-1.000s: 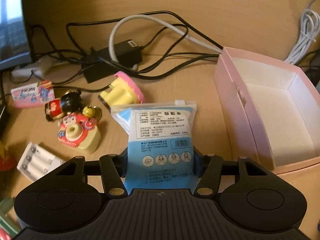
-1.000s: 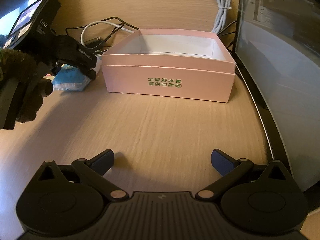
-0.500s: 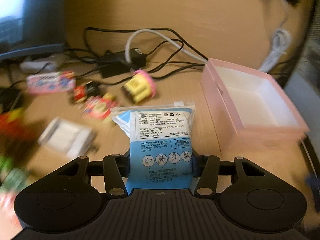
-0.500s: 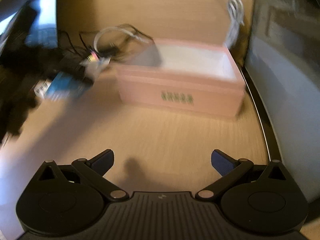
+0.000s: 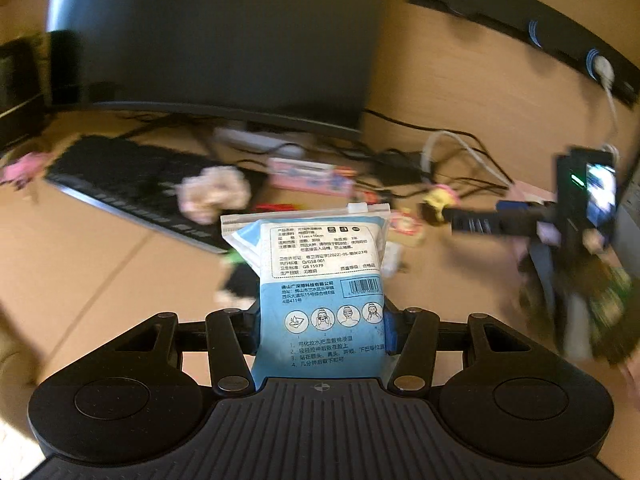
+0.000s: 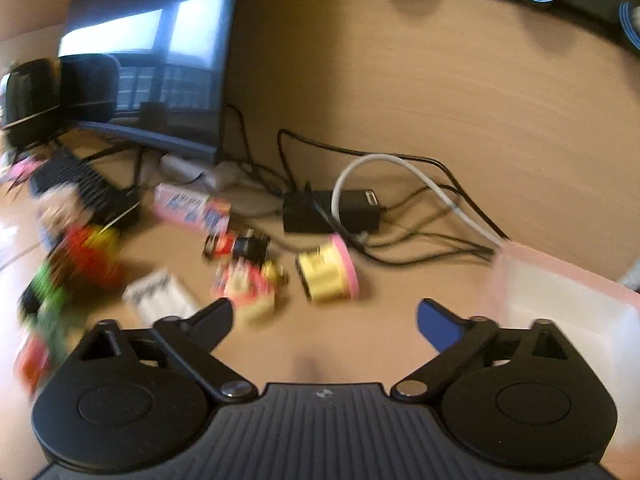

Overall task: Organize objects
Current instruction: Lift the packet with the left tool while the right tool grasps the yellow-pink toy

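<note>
Between the two fingers of the left gripper [image 5: 320, 330], a blue and white packet [image 5: 320, 280] stands upright, clenched at its lower sides and lifted clear of the wooden desk [image 5: 100, 264]. Its zip-seal top is clear plastic. The back panel carries small Chinese print, among it "11cm×10cm", "GB 15979" and "(2022)-05", a barcode on the right, and a row of four round pictures of a face being wiped. Numbered lines of instructions sit below them.

Beyond the packet, the scene is blurred. A dark monitor [image 5: 212, 40] fills the far left, with a black keyboard [image 5: 120, 184] under it and a pale crumpled lump [image 5: 214, 194] on the keyboard's right end. A pink box with cartoon print [image 5: 310, 174] lies further right; its writing cannot be read.

The right gripper [image 6: 324, 316] is empty, its jaws closing with only bare desk between them. Just beyond its fingers lie a yellow and pink toy [image 6: 328, 272], a small red and pink toy camera [image 6: 244, 284] and a white battery case [image 6: 158, 298]. Far behind them is a black power adapter [image 6: 332, 210] among black and white cables. The pink storage box [image 6: 560, 292] sits at the right edge, near that gripper's right finger.
</note>
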`<state>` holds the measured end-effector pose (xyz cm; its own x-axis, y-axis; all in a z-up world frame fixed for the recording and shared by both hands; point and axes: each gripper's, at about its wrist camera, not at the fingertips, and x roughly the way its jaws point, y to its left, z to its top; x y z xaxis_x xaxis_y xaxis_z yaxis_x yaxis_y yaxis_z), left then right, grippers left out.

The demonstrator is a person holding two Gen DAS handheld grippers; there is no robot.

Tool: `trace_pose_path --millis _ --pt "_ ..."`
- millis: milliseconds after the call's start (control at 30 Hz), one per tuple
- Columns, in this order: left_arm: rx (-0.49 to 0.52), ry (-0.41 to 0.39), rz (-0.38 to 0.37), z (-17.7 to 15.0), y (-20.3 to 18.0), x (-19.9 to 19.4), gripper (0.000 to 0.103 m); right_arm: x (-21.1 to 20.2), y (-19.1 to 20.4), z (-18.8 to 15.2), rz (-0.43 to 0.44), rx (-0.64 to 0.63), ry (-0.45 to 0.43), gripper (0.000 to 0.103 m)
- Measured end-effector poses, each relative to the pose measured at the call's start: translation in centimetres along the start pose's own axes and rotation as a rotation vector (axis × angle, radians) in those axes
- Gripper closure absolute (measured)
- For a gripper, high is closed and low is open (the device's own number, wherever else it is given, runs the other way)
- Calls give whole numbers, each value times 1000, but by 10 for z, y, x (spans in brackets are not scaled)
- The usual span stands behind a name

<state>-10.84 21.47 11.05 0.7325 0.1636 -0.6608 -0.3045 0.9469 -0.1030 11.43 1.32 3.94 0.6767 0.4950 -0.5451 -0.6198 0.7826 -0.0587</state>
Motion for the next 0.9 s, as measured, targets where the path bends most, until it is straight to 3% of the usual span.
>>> trace_pose_path --millis 100,233,267,333,400,667,900 --pt "-28 7 23 -4 26 -10 48 46 0 19 -31 53 44 33" --pt "-32 13 40 -9 53 -16 48 91 1 24 -66 61 96 41" --pt "-31 15 35 -9 56 -15 48 95 2 23 -70 52 106 42" --pt "-23 19 18 -9 63 -13 48 103 5 18 -69 37 136 56" --pt "-6 20 -5 -8 65 -9 48 101 8 15 -72 34 149 59" --pt "141 48 -204 -4 26 15 48 21 14 6 -61 70 117 61" --pt "310 92 -447 -20 -50 33 47 -95 2 -44 -93 121 167 61"
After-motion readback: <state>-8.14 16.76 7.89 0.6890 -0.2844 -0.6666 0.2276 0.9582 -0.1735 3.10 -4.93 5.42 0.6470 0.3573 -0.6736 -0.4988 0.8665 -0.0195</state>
